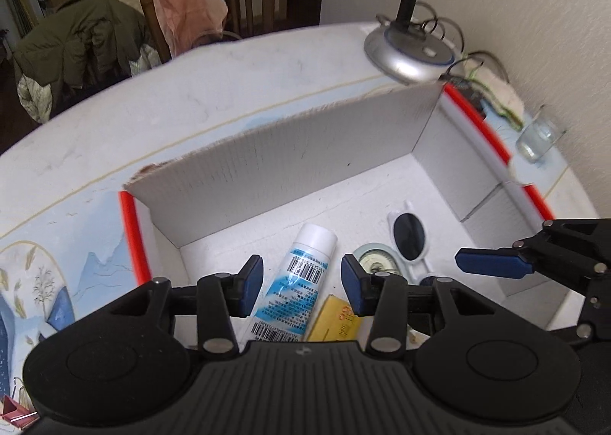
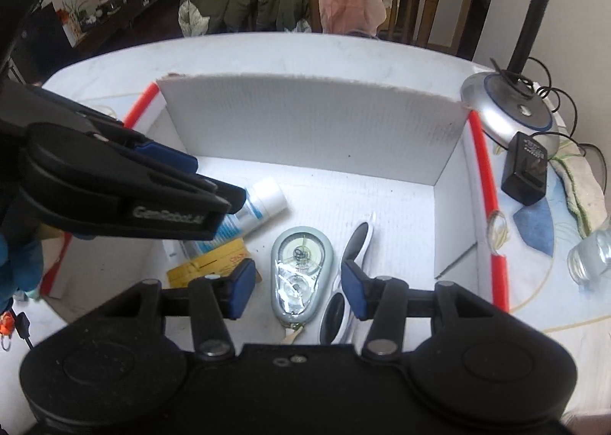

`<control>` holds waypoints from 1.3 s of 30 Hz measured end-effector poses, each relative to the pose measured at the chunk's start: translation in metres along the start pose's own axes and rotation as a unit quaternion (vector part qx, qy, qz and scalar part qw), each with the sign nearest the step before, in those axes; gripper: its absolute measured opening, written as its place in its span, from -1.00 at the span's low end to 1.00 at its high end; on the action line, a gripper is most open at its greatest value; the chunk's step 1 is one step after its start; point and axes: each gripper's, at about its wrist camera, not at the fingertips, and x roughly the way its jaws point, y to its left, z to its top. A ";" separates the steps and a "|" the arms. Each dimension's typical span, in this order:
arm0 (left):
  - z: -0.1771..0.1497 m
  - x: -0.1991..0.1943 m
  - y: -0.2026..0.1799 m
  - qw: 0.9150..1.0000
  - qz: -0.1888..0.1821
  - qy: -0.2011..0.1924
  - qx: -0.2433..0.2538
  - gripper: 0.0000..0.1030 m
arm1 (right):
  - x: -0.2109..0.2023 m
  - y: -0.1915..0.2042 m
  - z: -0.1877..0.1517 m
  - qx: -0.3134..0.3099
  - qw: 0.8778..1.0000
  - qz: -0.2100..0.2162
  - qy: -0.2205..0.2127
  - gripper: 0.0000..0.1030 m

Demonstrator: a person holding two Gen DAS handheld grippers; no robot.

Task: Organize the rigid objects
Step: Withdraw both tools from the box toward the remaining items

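A white cardboard box (image 1: 290,156) (image 2: 305,122) with red edges stands open on the table. On its floor lie a white and blue tube (image 1: 311,240) (image 2: 267,194), a yellow packet (image 1: 336,320) (image 2: 214,263), a grey tape dispenser (image 1: 376,259) (image 2: 299,271) and white sunglasses (image 1: 410,236) (image 2: 359,240). My left gripper (image 1: 302,282) hangs open above the tube, its pads clear of it. My right gripper (image 2: 298,290) hovers open over the tape dispenser, touching nothing. In the other wrist's view, the left gripper (image 2: 191,183) reaches in from the left and the right gripper (image 1: 492,263) from the right.
A silver lamp base (image 1: 408,53) (image 2: 508,110) with cables stands behind the box's right corner. A black adapter (image 2: 525,175), a cloth and a drinking glass (image 1: 538,137) (image 2: 588,255) sit to the box's right. Chairs draped with clothes stand beyond the table.
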 end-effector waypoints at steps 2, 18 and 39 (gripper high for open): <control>-0.004 -0.011 0.001 1.000 -0.003 -0.011 -0.004 -0.15 | -0.007 0.000 -0.001 0.002 1.000 0.002 -0.008 -0.01; -0.056 -0.094 0.020 0.996 -0.013 -0.088 -0.015 -0.01 | -0.059 0.029 -0.018 0.014 0.997 0.018 -0.069 0.25; -0.152 -0.178 0.093 0.987 -0.016 -0.150 -0.048 0.41 | -0.102 0.119 -0.051 0.028 0.989 0.051 -0.133 0.77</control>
